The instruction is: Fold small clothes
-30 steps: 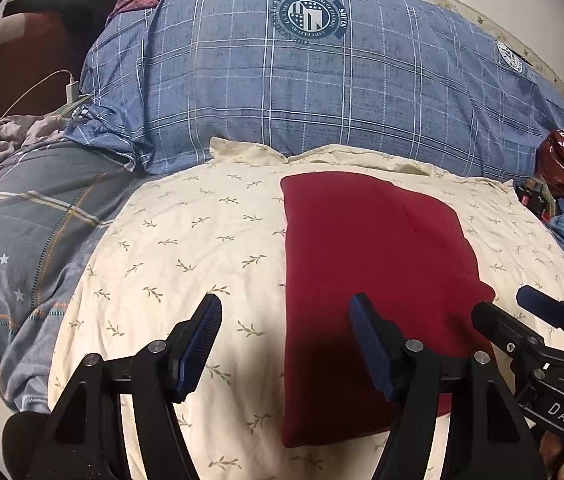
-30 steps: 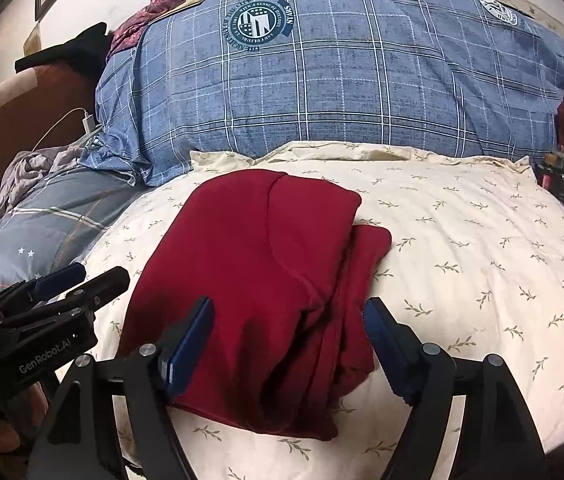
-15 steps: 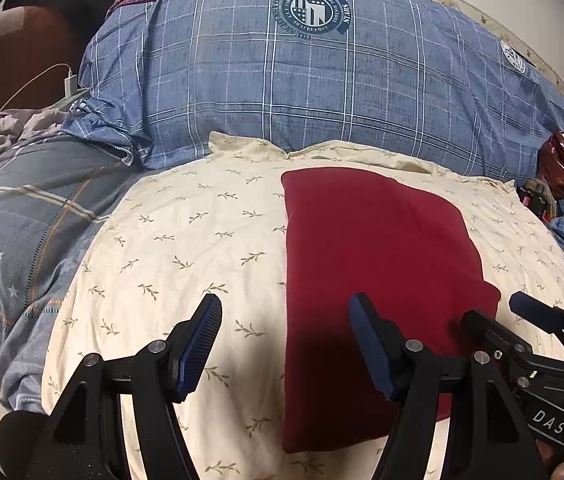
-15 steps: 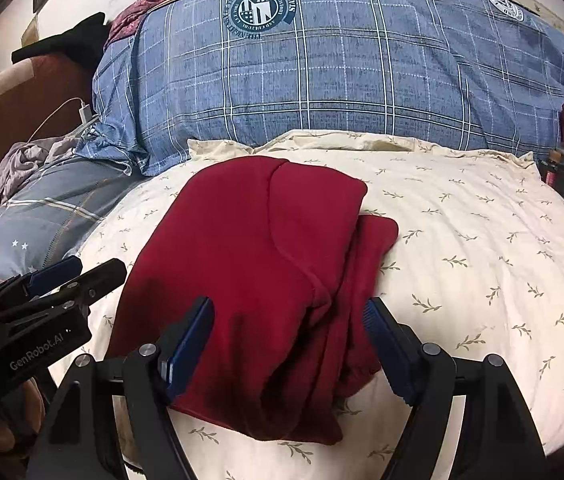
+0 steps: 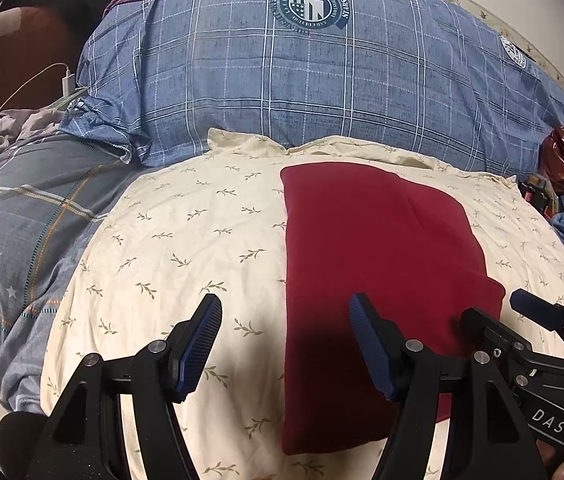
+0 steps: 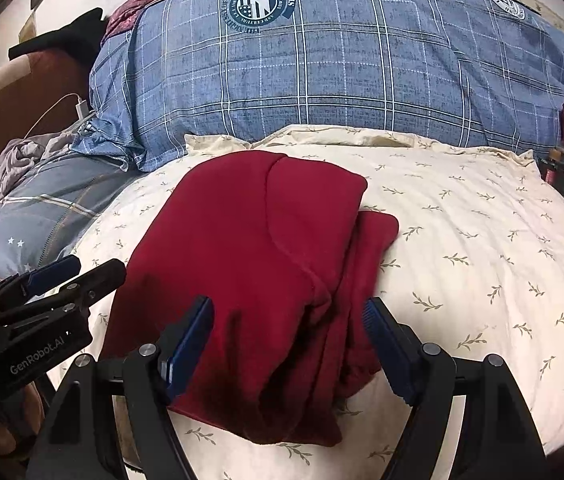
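1. One dark red garment (image 5: 378,264) lies folded on a cream pillow w/ leaf sprigs (image 5: 185,248), right of centre in the left wrist view, left of centre in the right wrist view (image 6: 241,264).
2. Left wrist view shows it as a flat, near-rectangular slab w/ a straight left edge and one faint crease; no loose layers visible from this side.
3. Right wrist view shows what the other doesn't: a curved seam across the top layer, plus bunched layers stacked along the garment's right edge and a rumpled near corner.
4. Left gripper (image 5: 286,344): fingers spread, nothing pinched. It hangs over the garment's left edge, one finger over pillow, the other over red cloth. Touching or not: can't tell.
5. Right gripper (image 6: 288,344): fingers spread wide, straddling the bunched near part of the garment; pads don't press it.
6. Each view catches the other gripper at its margin: the right one at lower right of the left wrist view, the left one at lower left of the right wrist view.
7. Count: 1 garment, 1 cream pillow, 2 grippers.
8. Behind the pillow: a big blue plaid bolster (image 5: 322,88) w/ 2 round crests visible. Left of it: a grey plaid bedcover (image 5: 21,240) and a white charger w/ cable (image 5: 67,80).
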`<state>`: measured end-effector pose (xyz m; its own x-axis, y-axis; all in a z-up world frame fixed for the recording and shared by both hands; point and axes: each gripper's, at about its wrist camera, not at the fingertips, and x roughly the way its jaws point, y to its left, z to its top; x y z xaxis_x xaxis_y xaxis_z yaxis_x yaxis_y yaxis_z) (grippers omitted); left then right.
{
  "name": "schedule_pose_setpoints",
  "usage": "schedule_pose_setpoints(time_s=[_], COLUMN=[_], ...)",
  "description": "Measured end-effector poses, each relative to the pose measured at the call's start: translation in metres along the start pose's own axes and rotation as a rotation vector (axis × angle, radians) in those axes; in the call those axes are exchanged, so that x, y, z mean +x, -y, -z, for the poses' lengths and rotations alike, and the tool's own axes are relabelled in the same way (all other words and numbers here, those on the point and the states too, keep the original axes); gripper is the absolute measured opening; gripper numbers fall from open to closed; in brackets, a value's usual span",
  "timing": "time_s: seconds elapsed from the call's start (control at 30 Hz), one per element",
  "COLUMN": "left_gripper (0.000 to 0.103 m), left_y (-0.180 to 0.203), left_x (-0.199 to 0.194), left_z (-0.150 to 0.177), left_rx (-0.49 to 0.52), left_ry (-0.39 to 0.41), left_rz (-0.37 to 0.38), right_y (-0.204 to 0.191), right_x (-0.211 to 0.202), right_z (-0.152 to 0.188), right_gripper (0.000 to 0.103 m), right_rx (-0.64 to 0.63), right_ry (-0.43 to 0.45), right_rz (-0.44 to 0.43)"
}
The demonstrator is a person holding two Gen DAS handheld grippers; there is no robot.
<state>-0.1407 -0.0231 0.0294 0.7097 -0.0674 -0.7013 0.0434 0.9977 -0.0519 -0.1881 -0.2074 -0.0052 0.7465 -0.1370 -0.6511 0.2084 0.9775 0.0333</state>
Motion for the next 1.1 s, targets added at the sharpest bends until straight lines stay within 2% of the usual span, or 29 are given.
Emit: schedule_pose_setpoints(time_s=[1.1], left_gripper=[0.066], left_y=[0.007], left_x=[0.014], left_z=[-0.002], left_rx=[-0.002], left_ry=[-0.021], left_rz=[0.004], right_y=[-0.005], right_x=[0.013], right_z=[0.000], right_gripper=[0.079], right_rx=[-0.007], right_ry=[-0.045], right_rz=[-0.018])
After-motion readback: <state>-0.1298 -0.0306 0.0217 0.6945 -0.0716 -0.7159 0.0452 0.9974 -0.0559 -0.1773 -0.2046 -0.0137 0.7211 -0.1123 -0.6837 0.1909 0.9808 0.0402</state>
